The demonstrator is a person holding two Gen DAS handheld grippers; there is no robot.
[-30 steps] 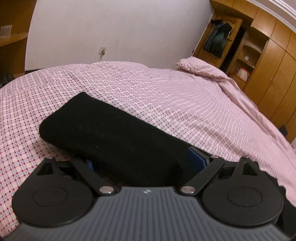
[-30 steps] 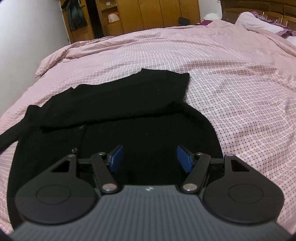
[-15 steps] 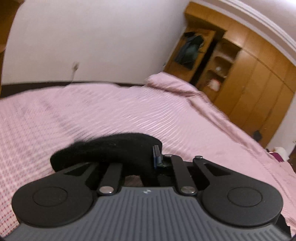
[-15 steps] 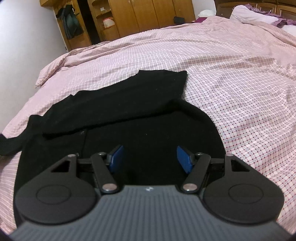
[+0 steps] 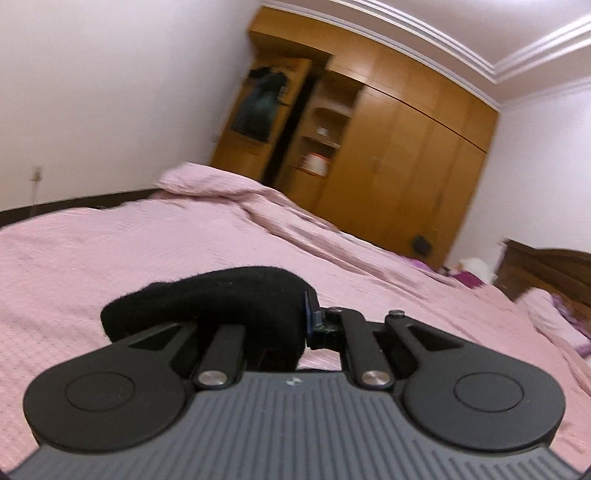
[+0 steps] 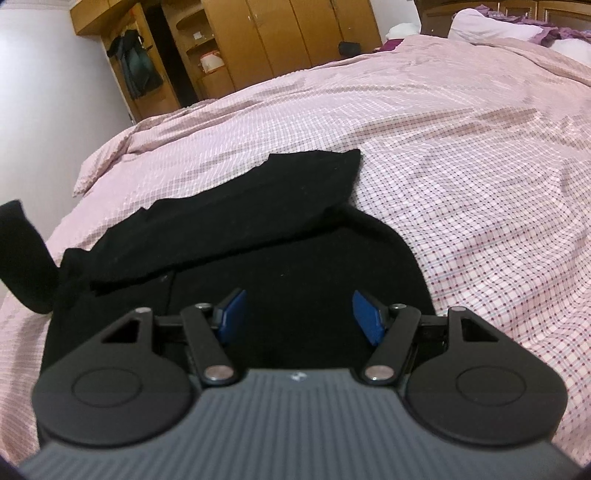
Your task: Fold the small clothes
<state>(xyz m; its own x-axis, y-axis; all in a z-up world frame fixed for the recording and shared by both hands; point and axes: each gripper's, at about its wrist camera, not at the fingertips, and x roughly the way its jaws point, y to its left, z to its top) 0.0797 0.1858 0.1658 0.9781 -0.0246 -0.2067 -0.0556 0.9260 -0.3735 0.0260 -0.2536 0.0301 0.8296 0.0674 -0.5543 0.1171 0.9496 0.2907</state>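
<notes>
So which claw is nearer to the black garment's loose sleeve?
Left. The left claw is shut on the sleeve and holds it above the bed. The right claw stands open over the garment's body, apart from the sleeve.

A pink checked bedspread (image 6: 461, 155) covered the bed. A wooden wardrobe (image 5: 413, 155) stood against the white wall (image 5: 110, 92); dark clothing (image 6: 138, 62) hung at its open section. Pillows (image 6: 491, 22) lay by the headboard (image 5: 546, 266).

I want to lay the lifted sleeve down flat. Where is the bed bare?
Bare checked cover lies right of the black garment, up to the pillows; another strip lies beyond its far sleeve. The garment's body under the right gripper is crowded.
</notes>
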